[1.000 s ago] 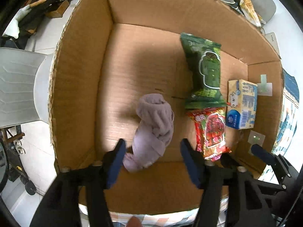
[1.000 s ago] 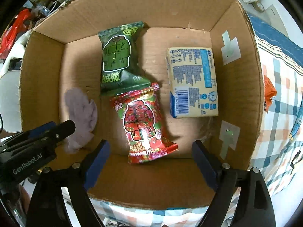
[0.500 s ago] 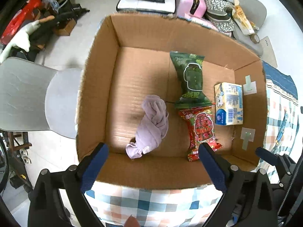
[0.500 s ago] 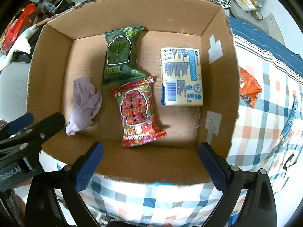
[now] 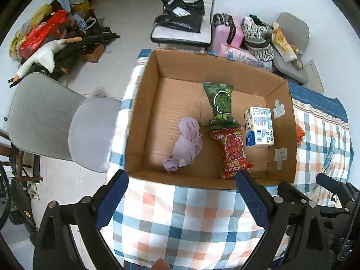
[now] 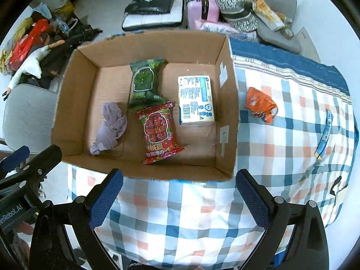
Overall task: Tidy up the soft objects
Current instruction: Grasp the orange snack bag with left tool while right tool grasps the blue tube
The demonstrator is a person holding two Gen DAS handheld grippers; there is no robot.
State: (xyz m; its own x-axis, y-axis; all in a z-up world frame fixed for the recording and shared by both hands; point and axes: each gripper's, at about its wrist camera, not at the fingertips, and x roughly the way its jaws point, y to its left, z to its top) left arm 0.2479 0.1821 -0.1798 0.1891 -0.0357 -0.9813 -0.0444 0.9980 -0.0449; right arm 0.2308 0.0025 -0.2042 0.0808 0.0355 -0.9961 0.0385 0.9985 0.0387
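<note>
I hold both grippers above the near edge of the cardboard box point(image 6: 227, 103), which sits on a checked cloth point(image 6: 281, 135) over the desk.

1. Jaw state. The left gripper point(image 5: 183, 199) has its jaws spread wide and grips nothing. The right gripper point(image 6: 180, 199) also has its jaws spread wide and grips nothing.

2. Box contents. A lilac sock point(image 5: 186, 145) lies crumpled on the box floor, left of centre. A green wipes packet point(image 5: 221, 106) and a red wipes packet point(image 5: 234, 153) lie end to end beside it, overlapping slightly. A tissue pack point(image 5: 259, 127) lies to the right, near the box wall.

3. Items outside the box. An orange snack packet point(image 6: 261, 104) lies on the cloth just beside the right box wall. A thin blue strip packet point(image 6: 325, 135) lies farther right, well apart from the box.

4. Step in hand. I judge this to be a pause between placements: four items are stowed, two appear to be left.

5. Next move. I judge the orange snack packet to be the nearest target, on the right gripper's side. The move calls for a swing right, a descent with the jaws straddling the packet, and a light close, since the packet is likely to crush easily.
</note>
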